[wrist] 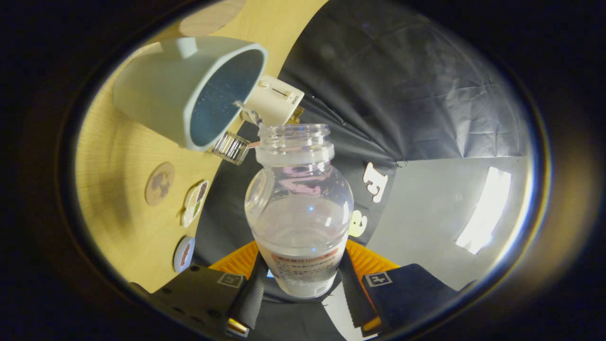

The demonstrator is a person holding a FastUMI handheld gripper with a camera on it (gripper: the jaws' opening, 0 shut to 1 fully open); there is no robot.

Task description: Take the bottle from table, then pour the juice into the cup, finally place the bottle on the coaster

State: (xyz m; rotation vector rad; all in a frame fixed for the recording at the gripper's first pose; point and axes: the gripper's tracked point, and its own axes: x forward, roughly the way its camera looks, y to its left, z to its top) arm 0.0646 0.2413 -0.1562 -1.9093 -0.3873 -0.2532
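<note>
Clear ribbed bottle [299,208], clamped between closed jaws, tips liquid into round pale cup [189,90].

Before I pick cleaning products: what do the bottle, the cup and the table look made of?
Bottle, gripped between the jaws: clear glossy plastic or glass; you see through it, with highlights.
Cup: matte pale blue-green, ceramic or plastic; dull, opaque.
Table: light wood or laminate; faint grain.

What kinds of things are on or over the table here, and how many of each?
Clear bottle, tilted, held between the gripper fingers: 1
Pale green cup: 1
Round coasters: 4
White boxy device: 1
Total: 7
</note>
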